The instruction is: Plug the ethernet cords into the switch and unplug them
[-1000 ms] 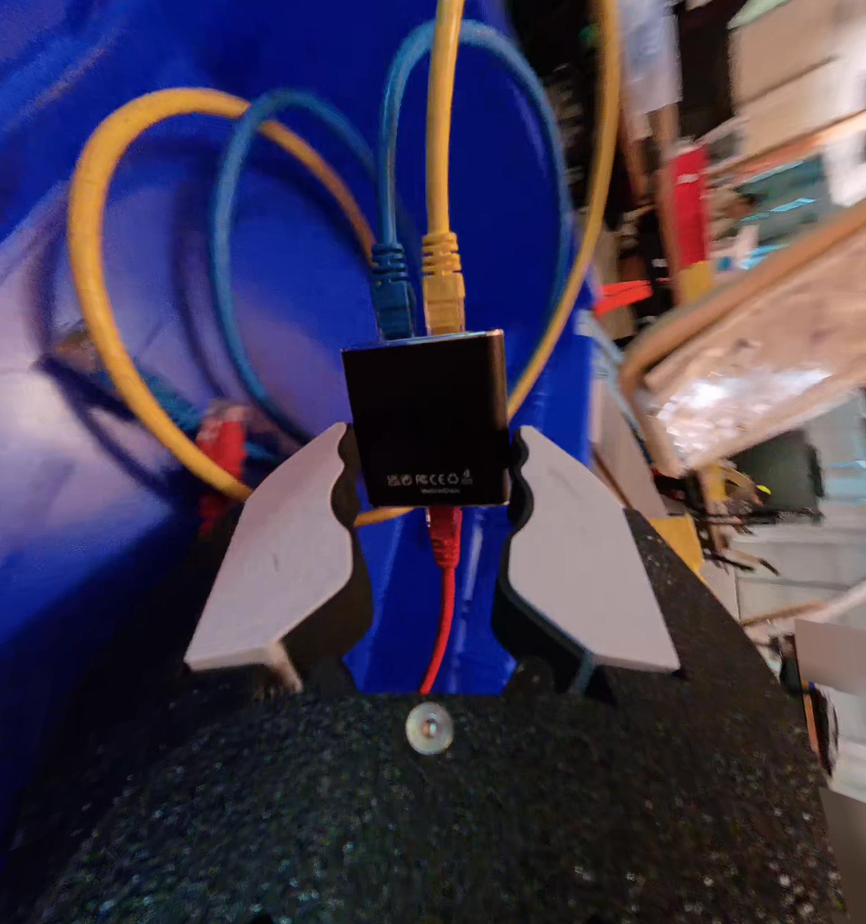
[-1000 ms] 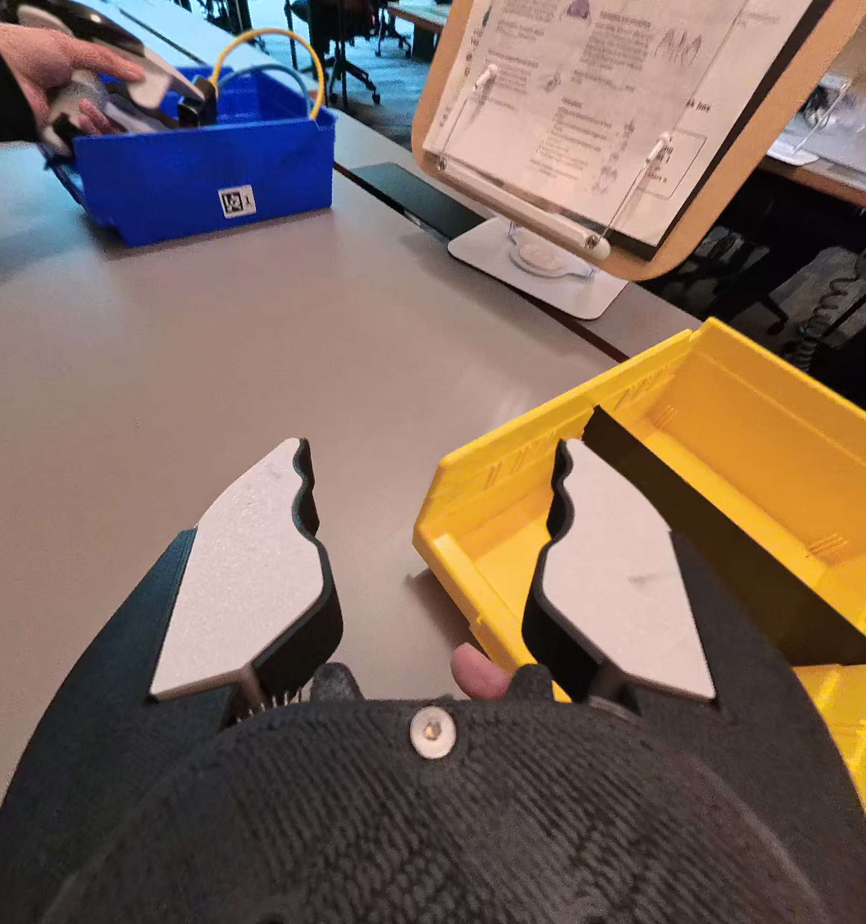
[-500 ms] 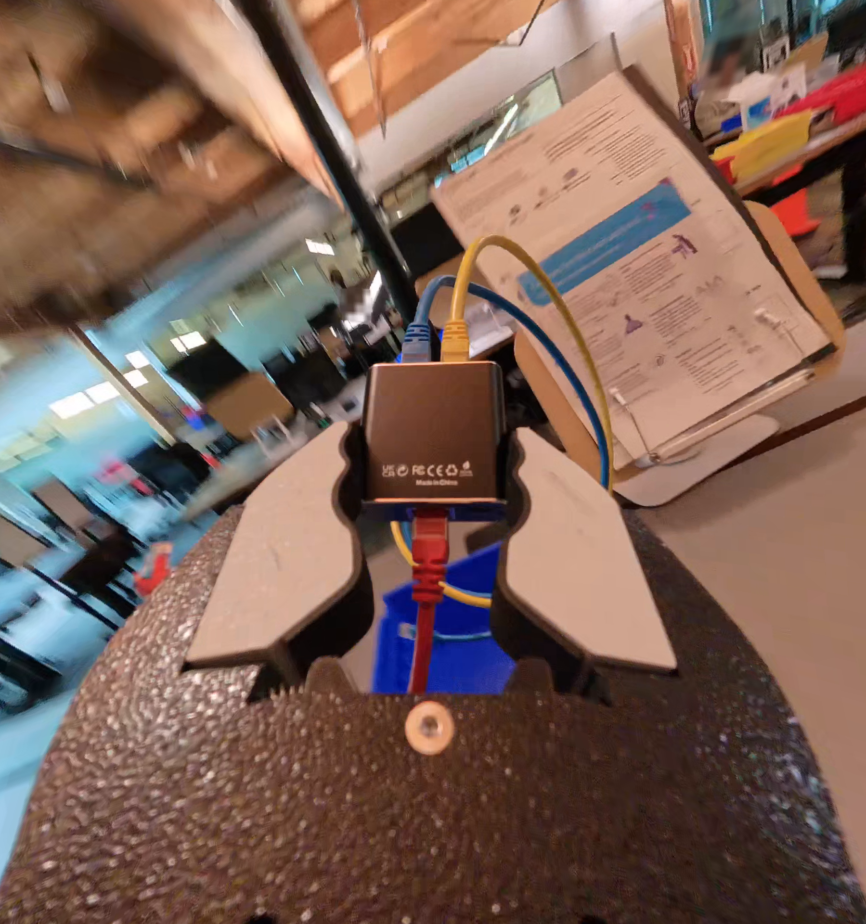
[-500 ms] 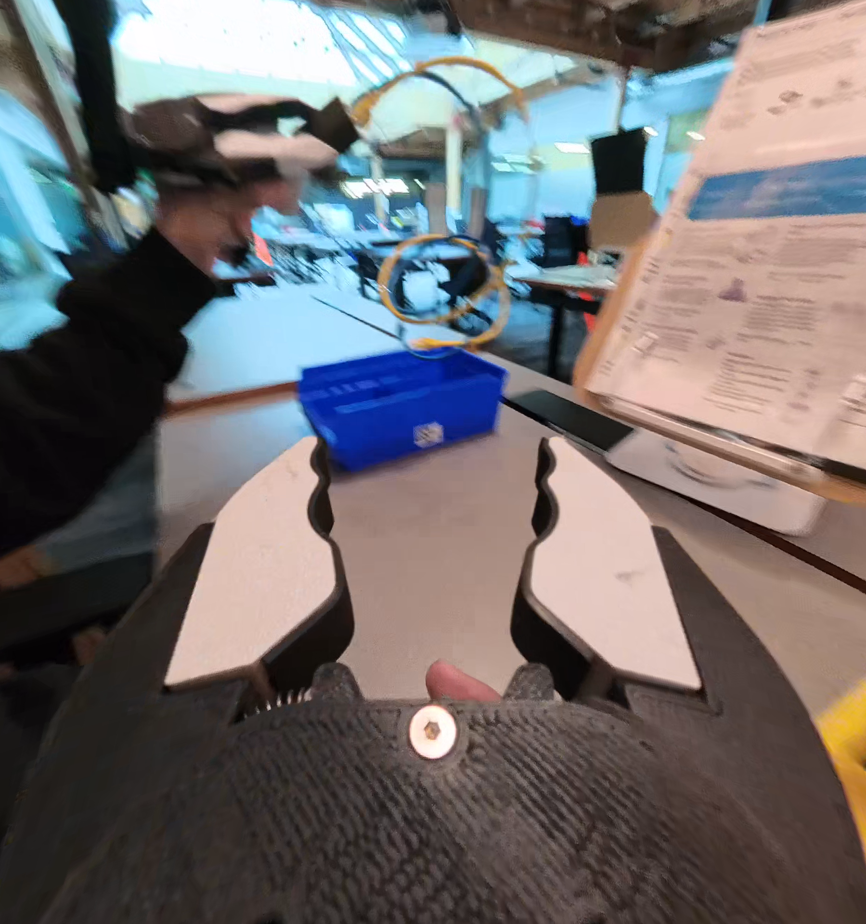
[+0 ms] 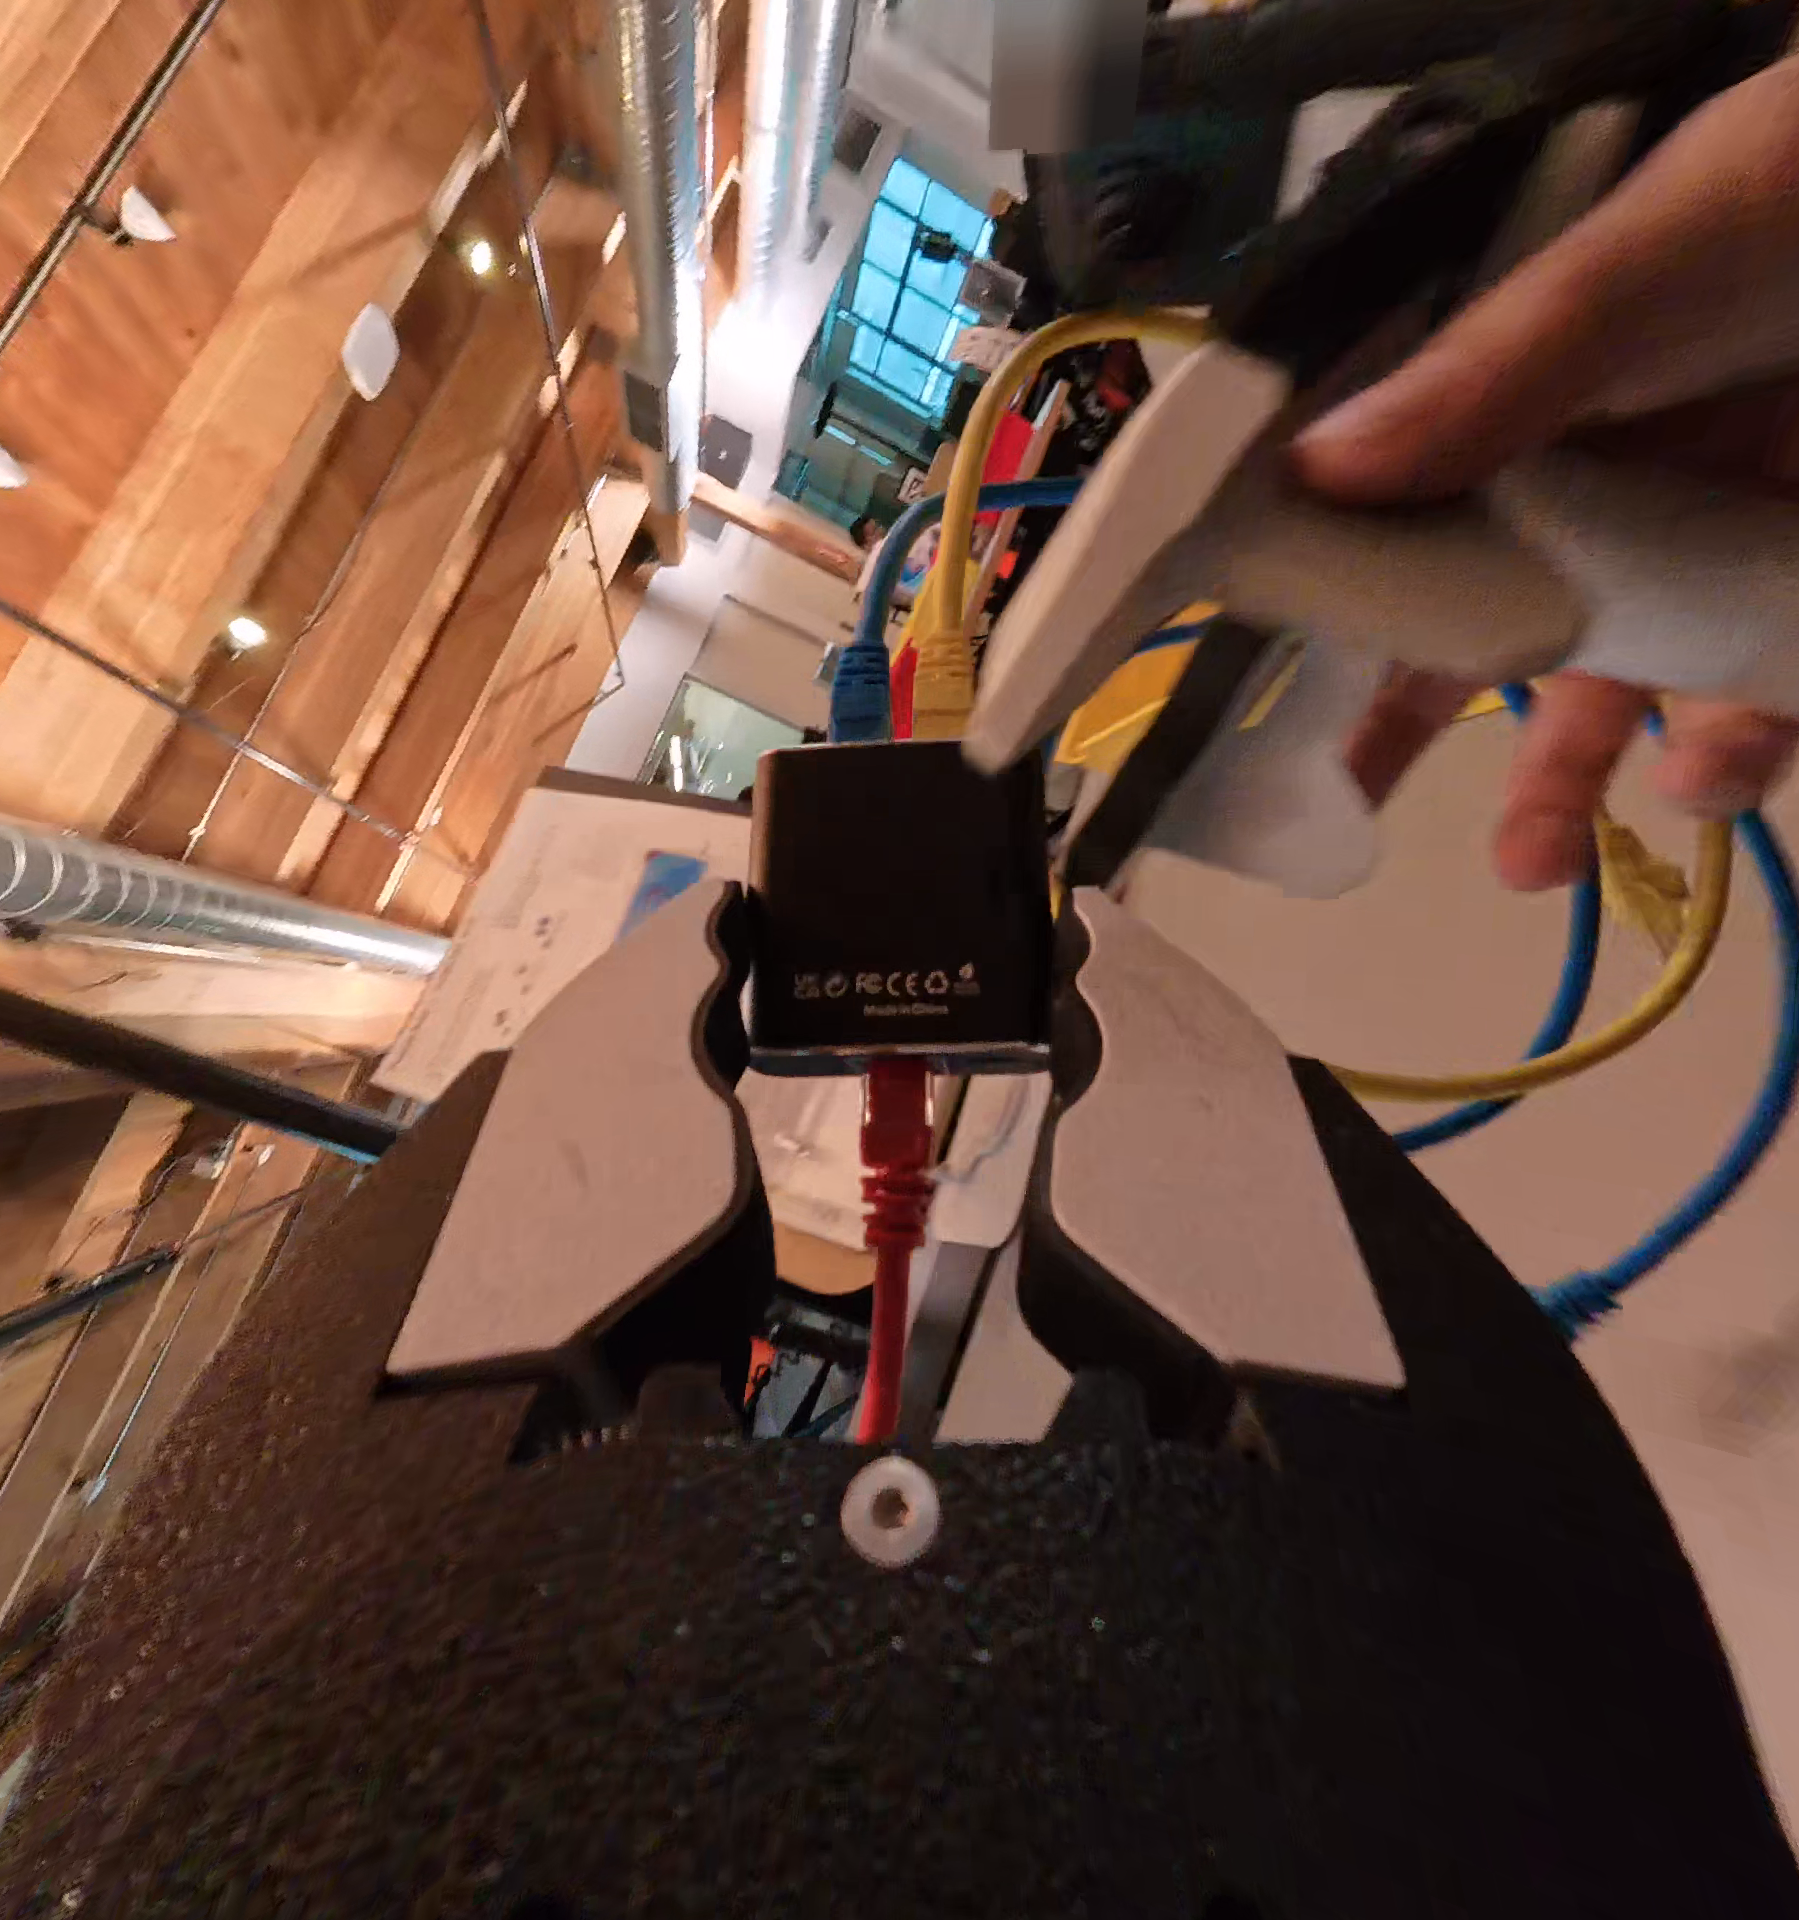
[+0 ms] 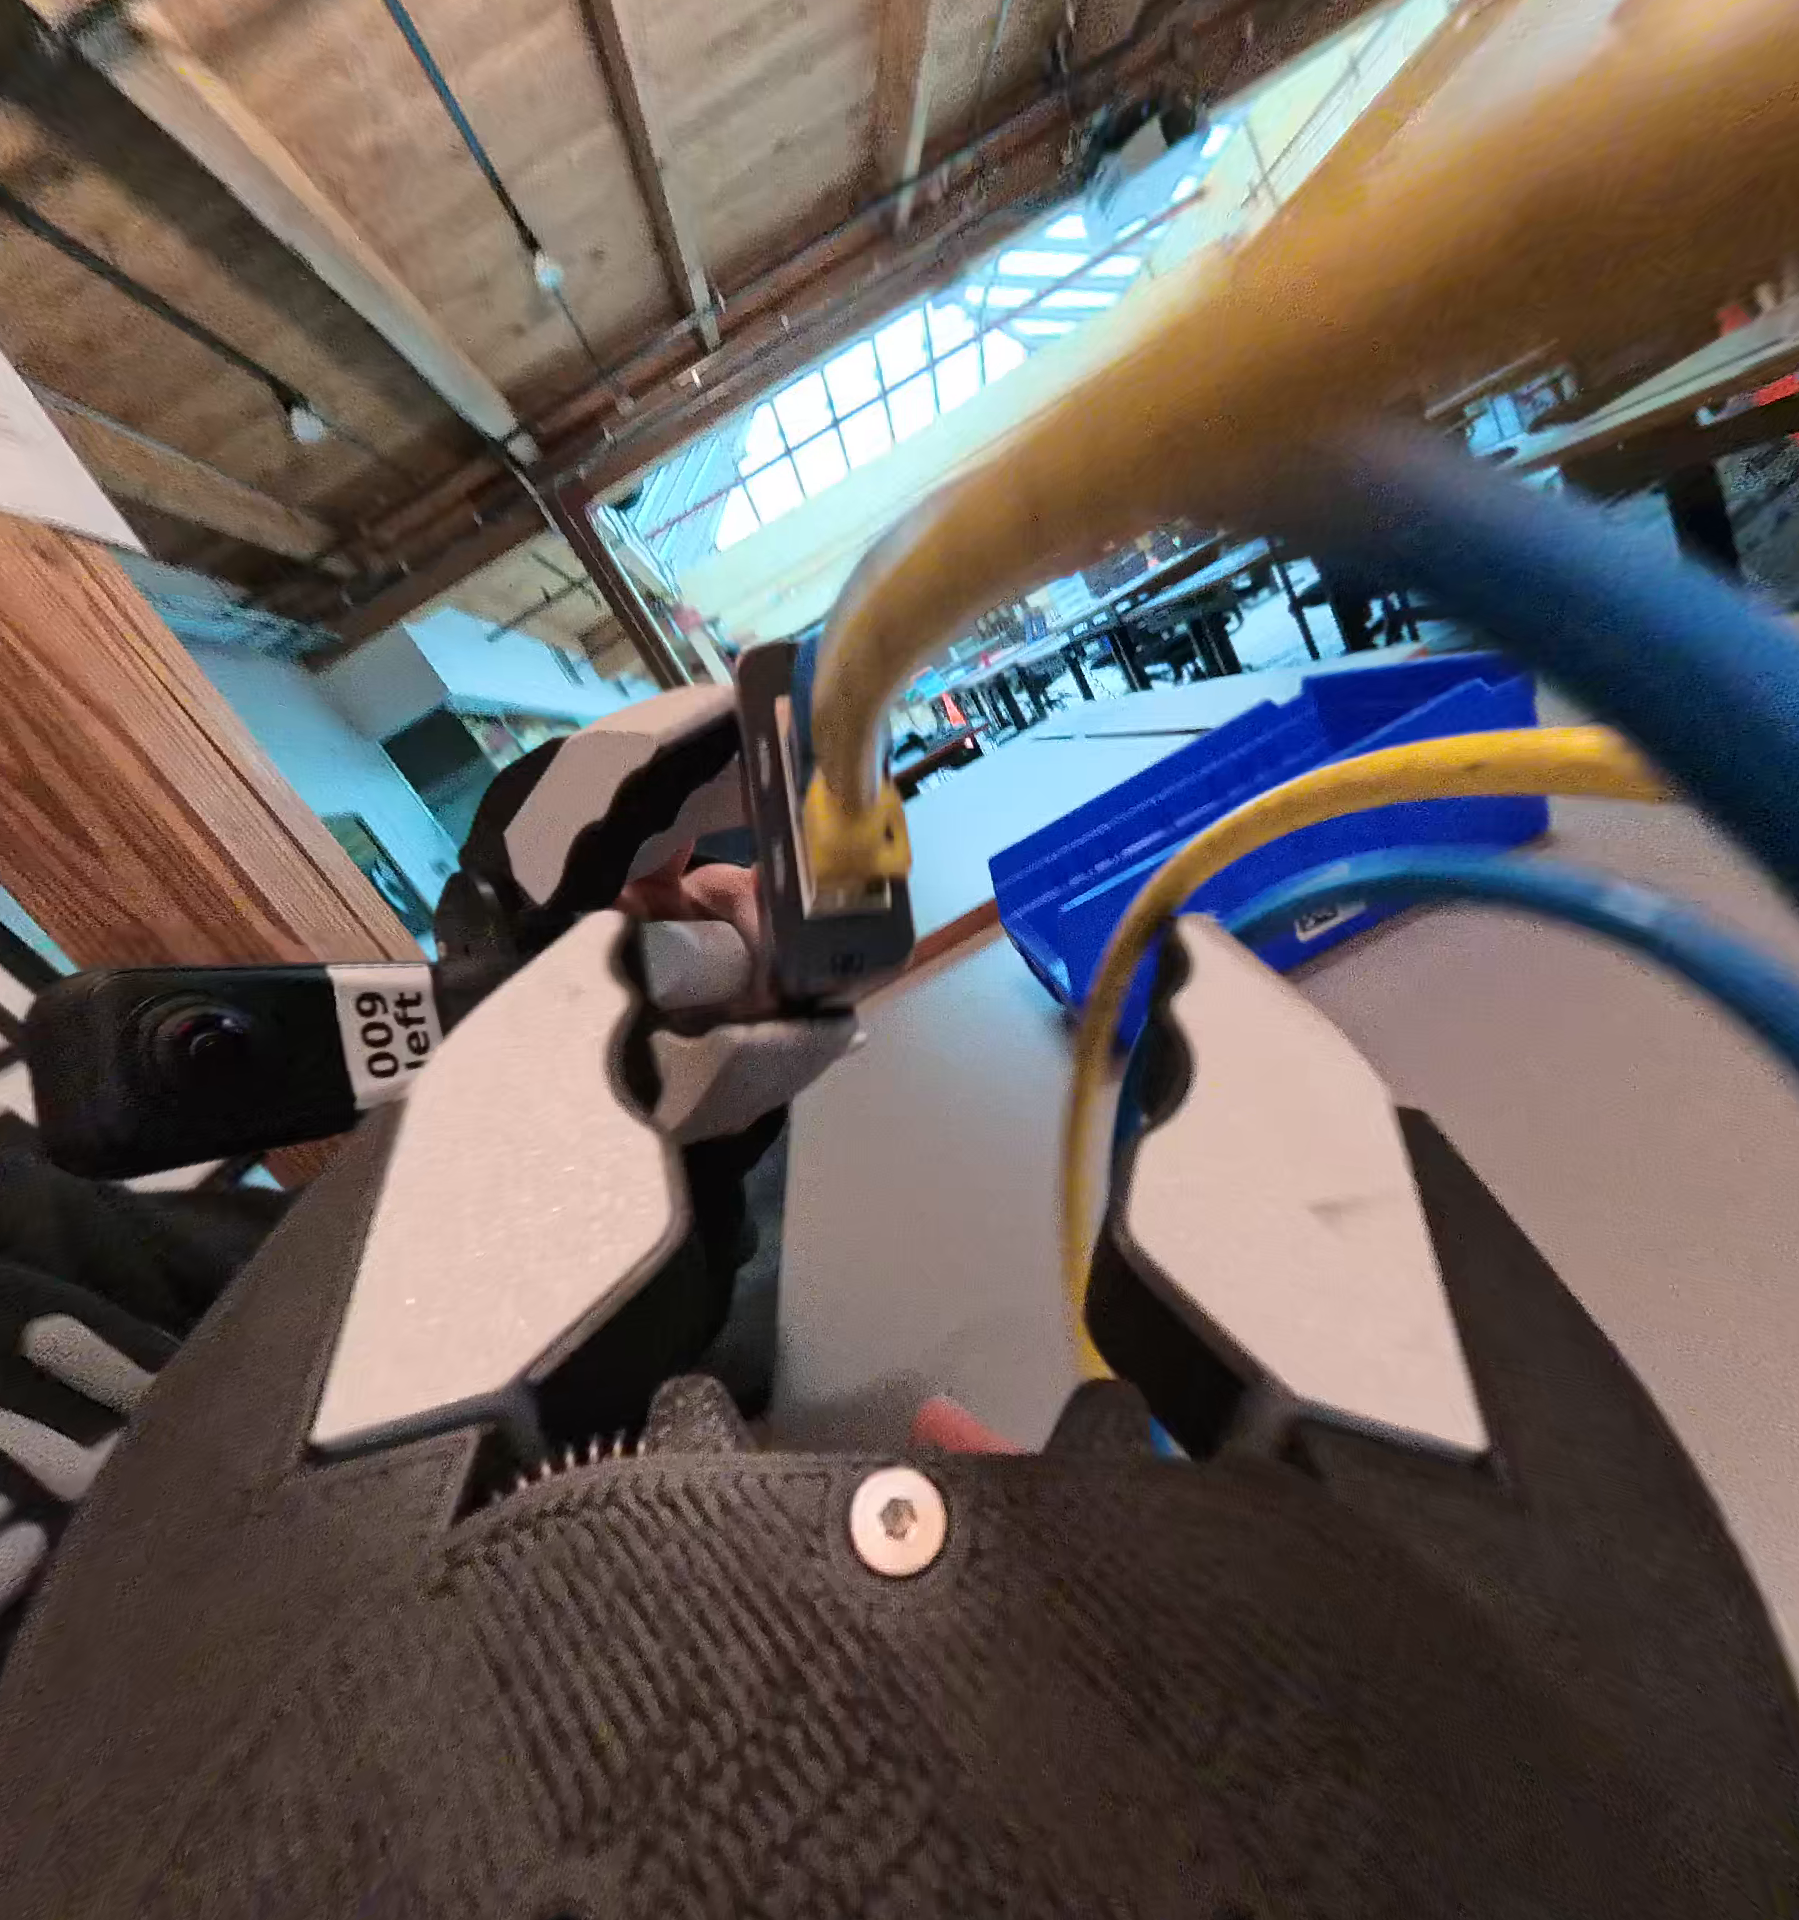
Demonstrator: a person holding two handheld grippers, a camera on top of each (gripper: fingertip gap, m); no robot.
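At mid-frame in my left wrist view sits the switch (image 5: 895, 894), small, rigid and probably light, pinched between my left gripper's (image 5: 900, 971) fingers. The cords are floppy, so I'd take the yellow cord (image 6: 853, 831) by its stiff plug. My right gripper (image 6: 900, 1023) is spread wide, empty, just beside that plug.

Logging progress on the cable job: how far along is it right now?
Plugging looks done: the red cord enters the near end of the switch, the blue cord and yellow cord the far end. In hand: the left gripper clamps the switch while the open right gripper closes in on the yellow plug. Left: unplugging all three.
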